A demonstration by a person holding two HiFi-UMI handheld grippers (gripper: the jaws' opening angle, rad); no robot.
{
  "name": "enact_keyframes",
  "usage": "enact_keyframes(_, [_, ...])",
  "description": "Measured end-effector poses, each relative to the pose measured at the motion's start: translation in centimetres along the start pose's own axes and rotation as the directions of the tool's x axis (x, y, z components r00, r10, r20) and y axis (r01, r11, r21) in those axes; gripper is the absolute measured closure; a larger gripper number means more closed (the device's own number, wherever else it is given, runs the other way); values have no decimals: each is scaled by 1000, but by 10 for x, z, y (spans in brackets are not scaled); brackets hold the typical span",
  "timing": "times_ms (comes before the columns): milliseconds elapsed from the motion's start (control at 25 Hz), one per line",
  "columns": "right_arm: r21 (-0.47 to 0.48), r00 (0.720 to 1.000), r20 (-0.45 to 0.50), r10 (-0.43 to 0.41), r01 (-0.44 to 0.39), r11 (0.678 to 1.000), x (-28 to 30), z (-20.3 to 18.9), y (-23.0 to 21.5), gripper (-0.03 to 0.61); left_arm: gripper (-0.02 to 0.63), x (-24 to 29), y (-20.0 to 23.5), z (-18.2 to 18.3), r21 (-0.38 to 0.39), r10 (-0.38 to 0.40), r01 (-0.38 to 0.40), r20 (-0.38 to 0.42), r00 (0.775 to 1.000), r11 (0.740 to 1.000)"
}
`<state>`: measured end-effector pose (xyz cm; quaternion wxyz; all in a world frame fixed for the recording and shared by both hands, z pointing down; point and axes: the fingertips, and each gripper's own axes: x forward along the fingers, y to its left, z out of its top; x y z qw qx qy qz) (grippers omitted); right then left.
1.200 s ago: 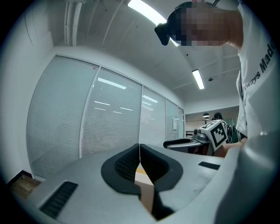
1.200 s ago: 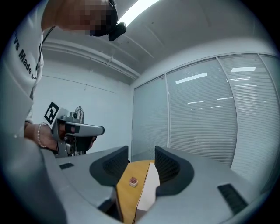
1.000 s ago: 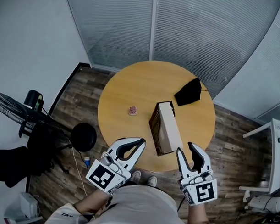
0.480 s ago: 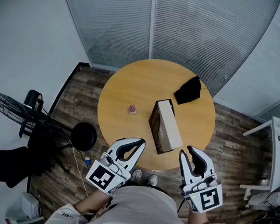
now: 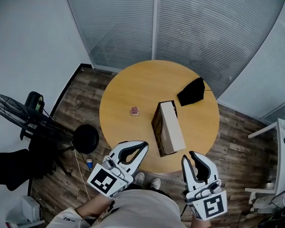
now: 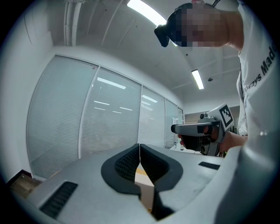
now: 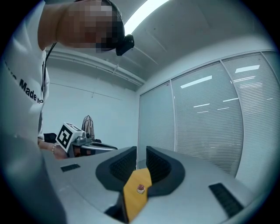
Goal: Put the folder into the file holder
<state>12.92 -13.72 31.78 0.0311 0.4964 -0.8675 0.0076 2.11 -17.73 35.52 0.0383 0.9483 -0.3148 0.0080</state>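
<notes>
Right gripper (image 5: 188, 155) hangs just off the near edge of the round table (image 5: 134, 87), its jaws just closed to a thin slit with nothing between them; left gripper (image 5: 145, 143) is pinched together, also empty. The file holder (image 5: 172, 128) stands on the table just ahead of both

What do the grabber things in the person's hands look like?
Both are white plastic. The left gripper and the right gripper each have two curved jaws lined with black ribbed pads. Each also carries a cube with black-and-white square markers. The person wears a white shirt with dark lettering.
</notes>
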Motion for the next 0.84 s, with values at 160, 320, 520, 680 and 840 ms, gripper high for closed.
enact_keyframes(160, [1,1000,3,-1,1,1000,-3,1,-1,494,588,0,-2,4,-4,2,-2,8,1000,1000])
enact_keyframes(320, [3,1000,8,-5,5,1000,-5,1,-2,494,588,0,-4,5,-3,1,-1,12,1000,1000])
enact_keyframes(520, [10,1000,13,-11,11,1000,-8,1,-5,494,588,2,-5,5,-1,5,-5,20,1000,1000])
enact_keyframes(680, [11,1000,13,-16,16,1000,-9,1,-6,494,588,3,-8,5,-8,3,-2,12,1000,1000])
enact_keyframes(840, [11,1000,16,-20,20,1000,-9,3,-8,494,588,3,-8,7,-24,-2,2,21,1000,1000])
